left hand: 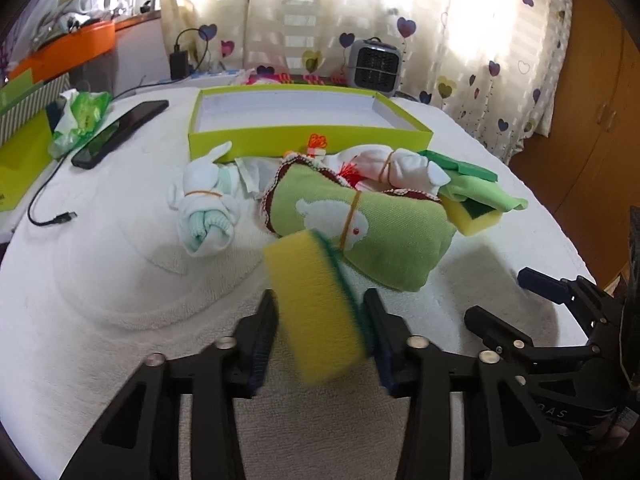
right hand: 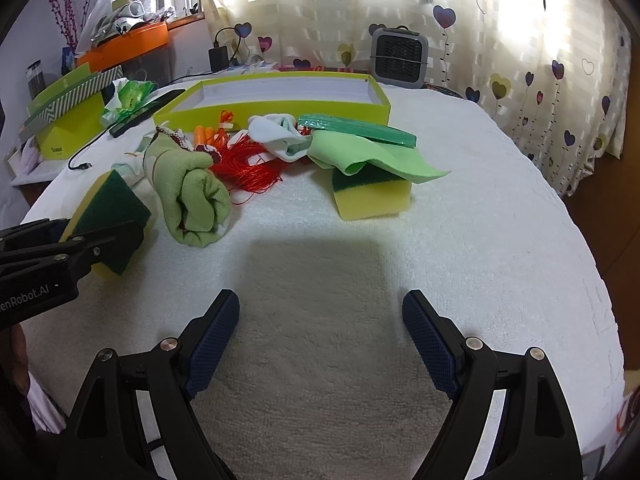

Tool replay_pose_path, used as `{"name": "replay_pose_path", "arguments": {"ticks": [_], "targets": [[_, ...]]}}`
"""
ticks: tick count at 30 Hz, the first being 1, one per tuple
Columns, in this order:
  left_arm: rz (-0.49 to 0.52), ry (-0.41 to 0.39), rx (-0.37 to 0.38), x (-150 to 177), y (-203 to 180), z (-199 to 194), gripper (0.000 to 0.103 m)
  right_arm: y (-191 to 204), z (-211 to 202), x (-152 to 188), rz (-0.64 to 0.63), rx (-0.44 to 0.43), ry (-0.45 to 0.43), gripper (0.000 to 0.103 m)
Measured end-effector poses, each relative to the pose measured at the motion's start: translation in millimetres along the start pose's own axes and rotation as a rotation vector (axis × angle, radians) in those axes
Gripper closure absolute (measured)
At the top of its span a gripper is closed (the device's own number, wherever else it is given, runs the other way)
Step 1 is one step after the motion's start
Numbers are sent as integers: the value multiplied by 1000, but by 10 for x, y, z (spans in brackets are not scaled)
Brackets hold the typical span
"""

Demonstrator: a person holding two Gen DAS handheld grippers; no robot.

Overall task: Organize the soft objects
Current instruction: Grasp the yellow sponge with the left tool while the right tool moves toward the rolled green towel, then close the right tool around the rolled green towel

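My left gripper (left hand: 320,312) is shut on a yellow sponge with a green scrub face (left hand: 316,304), held just above the white towel; it also shows in the right wrist view (right hand: 110,216). Behind it lies a rolled green towel (left hand: 368,228) bound with a rubber band, a rolled white sock bundle (left hand: 204,208), a second white bundle (left hand: 396,168) and a second sponge (right hand: 372,196) under a green cloth (right hand: 372,156). An open lime-green box (left hand: 308,136) stands at the back. My right gripper (right hand: 320,320) is open and empty above bare towel.
A phone (left hand: 120,132) with a cable (left hand: 48,212) lies at the left, beside a green wrapper (left hand: 80,120) and a lime box (left hand: 20,160). A grey heater (left hand: 376,64) stands by the curtain. Red thread (right hand: 248,168) lies among the items.
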State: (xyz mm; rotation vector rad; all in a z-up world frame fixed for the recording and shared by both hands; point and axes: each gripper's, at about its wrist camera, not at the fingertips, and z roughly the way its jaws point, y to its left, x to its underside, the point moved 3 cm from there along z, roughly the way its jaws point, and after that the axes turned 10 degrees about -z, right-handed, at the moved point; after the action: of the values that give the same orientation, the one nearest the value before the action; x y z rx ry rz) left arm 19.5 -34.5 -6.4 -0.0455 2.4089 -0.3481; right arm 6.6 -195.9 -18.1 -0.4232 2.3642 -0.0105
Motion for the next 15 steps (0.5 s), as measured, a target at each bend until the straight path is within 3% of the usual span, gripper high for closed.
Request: {"name": "replay_pose_path", "arguments": {"ticks": [6,15], "targets": [[-18,0,29,10,47,-47,71,6,-9,-9,1,9,7,19],[-31,-39,-2,-25,235,-180,72,61,-113,-82,0,-2,-38,19]]}}
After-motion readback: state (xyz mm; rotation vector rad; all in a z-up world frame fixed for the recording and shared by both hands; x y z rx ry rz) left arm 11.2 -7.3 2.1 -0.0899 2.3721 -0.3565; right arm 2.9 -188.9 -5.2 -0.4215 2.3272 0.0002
